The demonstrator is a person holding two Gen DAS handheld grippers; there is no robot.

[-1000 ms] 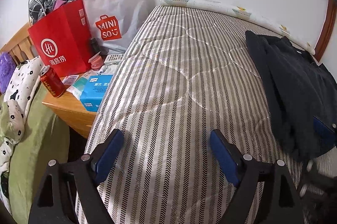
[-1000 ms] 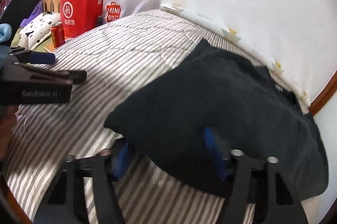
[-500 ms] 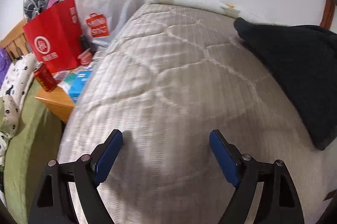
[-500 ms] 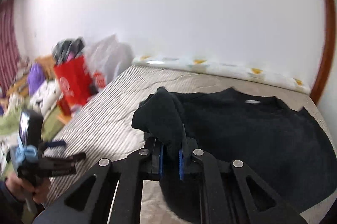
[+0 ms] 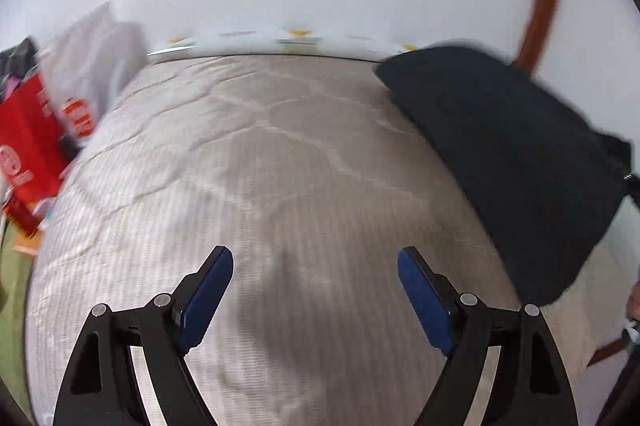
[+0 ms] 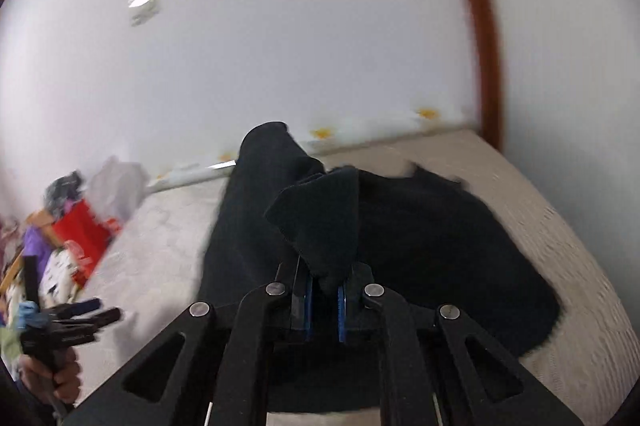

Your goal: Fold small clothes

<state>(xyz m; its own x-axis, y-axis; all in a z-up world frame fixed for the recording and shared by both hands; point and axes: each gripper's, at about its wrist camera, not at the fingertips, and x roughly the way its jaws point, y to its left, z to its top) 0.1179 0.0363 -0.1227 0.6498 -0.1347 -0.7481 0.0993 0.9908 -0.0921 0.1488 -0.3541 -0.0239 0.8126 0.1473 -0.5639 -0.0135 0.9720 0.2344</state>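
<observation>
1. Holding a bunched corner of the black garment (image 6: 420, 250) in my right gripper (image 6: 323, 300); its fingers are pinched narrow on the cloth, having just closed on it, and a wad of fabric stands up out of them.
2. Garment location: the rest lies spread on the striped bed (image 6: 168, 238), from centre out toward 3 o'clock in the right wrist view. In the left wrist view it sits at 2 to 3 o'clock, with its near edge hanging clear of the mattress.
3. My left gripper (image 5: 315, 300) hovers over bare bed, fingers wide, nothing between them, well apart from the garment.
4. Red bag (image 5: 24, 149) and a pale bag beside it at 9 o'clock, off the bed edge. Both views are motion-blurred.
5. Risk, my judgement: the pinch takes a thick wad, not a clean single edge. Lifting further may drag the whole piece and crumple it instead of opening it flat.
6. Risk: with only one corner held, the cloth could twist or slip out if I swing fast.
7. Risk: the left fingers are far from any free corner; a late catch leaves the fold crooked.
</observation>
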